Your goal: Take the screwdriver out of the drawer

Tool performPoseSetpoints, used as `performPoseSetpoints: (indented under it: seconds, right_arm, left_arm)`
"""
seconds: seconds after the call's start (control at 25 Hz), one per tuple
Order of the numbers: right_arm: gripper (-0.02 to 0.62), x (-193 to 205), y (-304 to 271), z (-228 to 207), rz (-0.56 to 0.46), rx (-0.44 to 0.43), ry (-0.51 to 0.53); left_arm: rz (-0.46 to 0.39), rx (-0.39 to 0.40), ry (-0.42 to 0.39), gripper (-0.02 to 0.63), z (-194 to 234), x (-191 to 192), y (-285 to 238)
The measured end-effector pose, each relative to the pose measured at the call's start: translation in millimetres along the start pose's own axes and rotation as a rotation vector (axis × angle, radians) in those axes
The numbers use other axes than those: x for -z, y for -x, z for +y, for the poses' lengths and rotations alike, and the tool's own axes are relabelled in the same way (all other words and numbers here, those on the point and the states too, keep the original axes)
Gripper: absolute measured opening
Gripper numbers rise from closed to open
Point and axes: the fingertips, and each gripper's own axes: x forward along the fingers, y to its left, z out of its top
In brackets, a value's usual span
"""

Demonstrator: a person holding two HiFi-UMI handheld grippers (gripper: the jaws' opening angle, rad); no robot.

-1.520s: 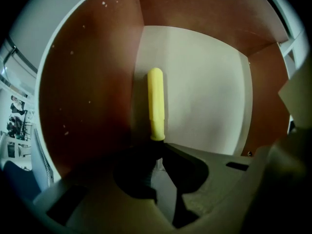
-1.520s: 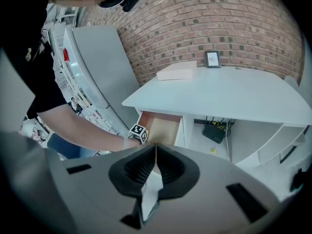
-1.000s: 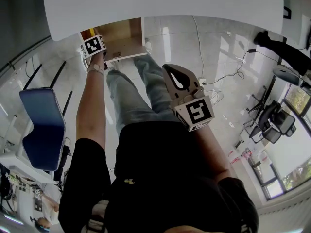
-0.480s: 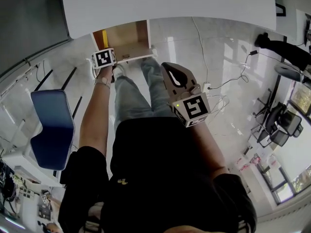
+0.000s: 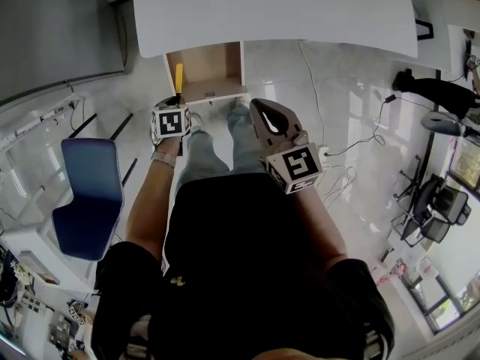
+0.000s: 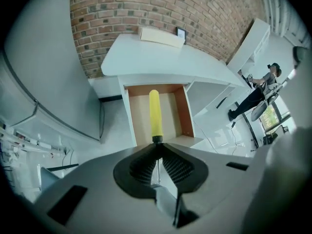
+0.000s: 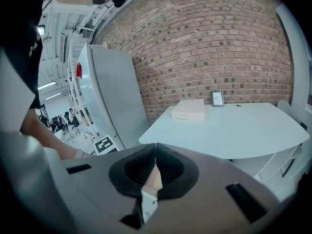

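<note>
The screwdriver (image 5: 178,77) has a yellow handle (image 6: 154,113) and a thin metal shaft. My left gripper (image 6: 157,144) is shut on that shaft, with the handle sticking out ahead of the jaws. In the head view the left gripper (image 5: 178,100) hangs just in front of the open wooden drawer (image 5: 217,73), and the handle shows over the drawer's left side. The drawer's bare bottom (image 6: 170,116) lies below the held tool. My right gripper (image 5: 261,108) hovers above the person's lap, right of the drawer. Its jaws (image 7: 155,146) are shut with nothing between them.
The white desk (image 5: 277,10) tops the drawer; a flat box (image 7: 188,109) and a small picture frame (image 7: 218,98) stand on it by the brick wall. A blue chair (image 5: 90,197) stands at left. Cables (image 5: 337,126) cross the floor at right. A tall grey cabinet (image 7: 109,96) stands left of the desk.
My left gripper has lifted up and back from the drawer toward the person, bringing the screwdriver with it. The right gripper has risen a little too.
</note>
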Motion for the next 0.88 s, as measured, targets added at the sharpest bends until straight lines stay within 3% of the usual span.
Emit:
performPoseSetpoints:
  seconds: [0.52,0.88]
  right_arm:
    - [0.011,-72.0,25.2,50.3,-0.146,-0.041,0.09]
    - [0.009,-109.7,36.3,72.9,-0.235,-0.046,0.133]
  left_arm:
    - [-0.362,0.015,-0.049,0.044,5.3,-44.4,190.7]
    - [-0.622,0.041,-0.098,0.044,7.5,-82.2,296.1]
